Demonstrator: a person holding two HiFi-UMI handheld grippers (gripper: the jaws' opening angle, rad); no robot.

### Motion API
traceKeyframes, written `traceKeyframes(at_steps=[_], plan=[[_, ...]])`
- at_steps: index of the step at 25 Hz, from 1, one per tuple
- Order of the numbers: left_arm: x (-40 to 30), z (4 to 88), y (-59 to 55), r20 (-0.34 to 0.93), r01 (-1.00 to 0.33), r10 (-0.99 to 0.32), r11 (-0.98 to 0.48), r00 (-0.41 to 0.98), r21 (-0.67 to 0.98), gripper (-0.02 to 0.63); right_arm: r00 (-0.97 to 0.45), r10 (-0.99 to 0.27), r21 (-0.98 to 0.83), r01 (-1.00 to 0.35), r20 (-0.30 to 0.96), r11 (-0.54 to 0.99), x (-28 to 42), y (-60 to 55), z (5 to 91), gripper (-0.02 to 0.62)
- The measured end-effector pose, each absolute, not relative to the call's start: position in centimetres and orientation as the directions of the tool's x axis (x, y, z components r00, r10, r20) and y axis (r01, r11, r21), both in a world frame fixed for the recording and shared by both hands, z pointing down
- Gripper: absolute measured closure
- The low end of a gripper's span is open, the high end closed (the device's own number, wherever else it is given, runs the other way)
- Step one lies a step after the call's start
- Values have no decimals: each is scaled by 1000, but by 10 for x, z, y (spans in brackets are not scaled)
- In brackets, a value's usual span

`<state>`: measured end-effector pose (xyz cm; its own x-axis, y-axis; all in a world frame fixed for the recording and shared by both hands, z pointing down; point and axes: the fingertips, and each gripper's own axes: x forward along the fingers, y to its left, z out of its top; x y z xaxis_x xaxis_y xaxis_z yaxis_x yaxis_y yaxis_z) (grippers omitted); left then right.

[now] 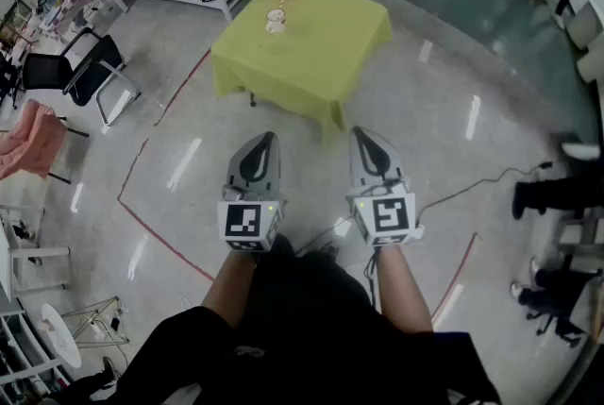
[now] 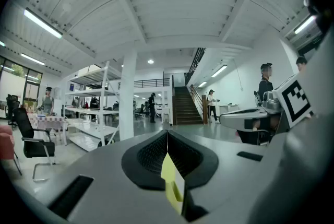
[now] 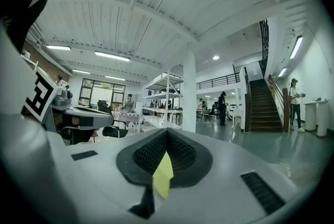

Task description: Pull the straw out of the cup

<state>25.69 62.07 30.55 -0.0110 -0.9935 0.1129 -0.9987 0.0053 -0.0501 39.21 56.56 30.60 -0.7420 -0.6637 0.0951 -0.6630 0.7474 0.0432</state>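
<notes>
Left gripper (image 1: 267, 141): I'm holding it low, jaws pressed together, empty.
Right gripper (image 1: 365, 135): just beside it, I'm keeping its jaws pressed together too, empty.
Cup (image 1: 275, 20): sitting on yellow table (image 1: 326, 49), well ahead of both.
Straw: too small to make out.

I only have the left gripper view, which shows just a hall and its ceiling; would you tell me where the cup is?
Observer: In the head view, the cup stands on a table with a yellow cloth, ahead of the person.
Operator: Thank you. Is either gripper close to it?
Observer: No. The left gripper and the right gripper are both over the floor, short of the table.
Operator: How do the right one's jaws stand?
Observer: The right gripper view shows them together.
</notes>
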Motion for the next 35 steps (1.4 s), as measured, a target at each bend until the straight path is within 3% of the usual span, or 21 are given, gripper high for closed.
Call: traceKeyframes(at_steps=[7,14,21,26,35], plan=[[272,323,610,134,-999,-991,9,-16,-46,562,-762,-643,47,-642,69,766,407,551,317,578],[256,333,578,166,-1000,-986,5,-7,-11,561,-778,-614,121,-602,135,789,397,535,332,578],[247,334,549,190,-1000,-982,15,-16,-7,562,-785,-585,45,-589,205,807,406,502,330,578],[225,336,557,268,-1000,-963,10,-2,29,563,-769,-557,-28,-594,315,804,379,501,334,578],[134,325,494,190,-996,-980,72,-60,55,563,-771,-545,-31,-586,328,810,293,427,342,578]])
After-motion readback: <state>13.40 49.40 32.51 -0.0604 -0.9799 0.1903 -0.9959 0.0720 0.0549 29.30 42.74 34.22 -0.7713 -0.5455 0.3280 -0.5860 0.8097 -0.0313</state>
